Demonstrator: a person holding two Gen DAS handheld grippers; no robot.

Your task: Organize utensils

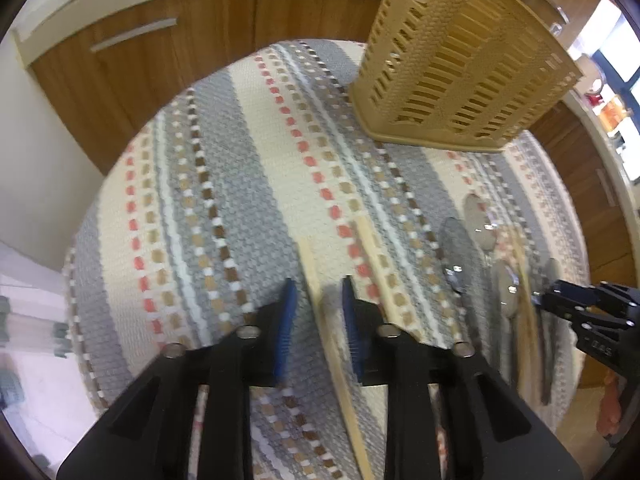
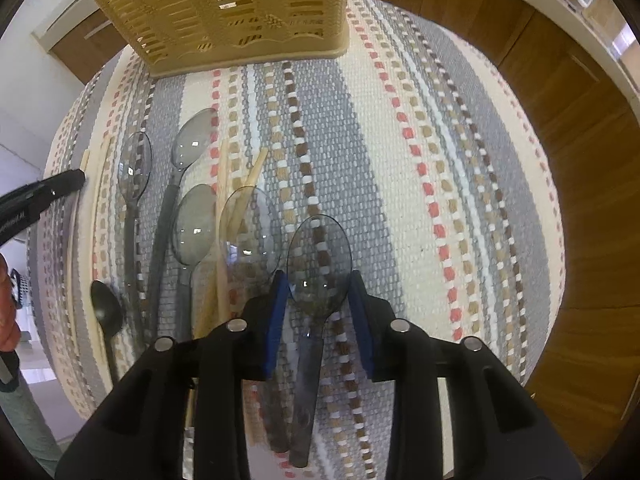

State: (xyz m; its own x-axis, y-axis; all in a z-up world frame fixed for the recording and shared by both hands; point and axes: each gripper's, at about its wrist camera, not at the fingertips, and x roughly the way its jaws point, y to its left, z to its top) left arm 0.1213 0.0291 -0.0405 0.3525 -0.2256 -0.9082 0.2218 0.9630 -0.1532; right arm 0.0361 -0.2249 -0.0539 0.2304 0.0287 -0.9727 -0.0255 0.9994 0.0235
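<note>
Wooden chopstick (image 1: 320, 300) lies on the striped woven mat (image 1: 240, 152), between the spread blue-padded jaws of the left gripper (image 1: 318, 304). To its right lie more chopsticks and smoky plastic spoons. One spoon (image 2: 319, 256) lies between the spread jaws of the right gripper (image 2: 318, 300). Behind them stands the beige slotted utensil basket (image 2: 224, 12).

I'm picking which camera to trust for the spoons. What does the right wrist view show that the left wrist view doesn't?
Only the right wrist view shows the right gripper open around a clear spoon, and a small black spoon. Only the left wrist view shows the left gripper open around a wooden chopstick. Both show the beige utensil basket, the striped mat and a cluster of spoons, blurred in the left view.
</note>
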